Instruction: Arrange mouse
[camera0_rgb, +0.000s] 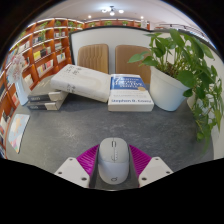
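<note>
bookshelves (35, 50) line the wall beyond your grey bench (70, 130). potted plant (178, 65) in a white pot stands far across the bench, a stack of books (130, 90) just beside it, a white box (82, 82) next over. your gripper (113, 170) grasps the white mouse (113, 160): both fingers (86, 158) press its sides, pink pads against it.
</note>
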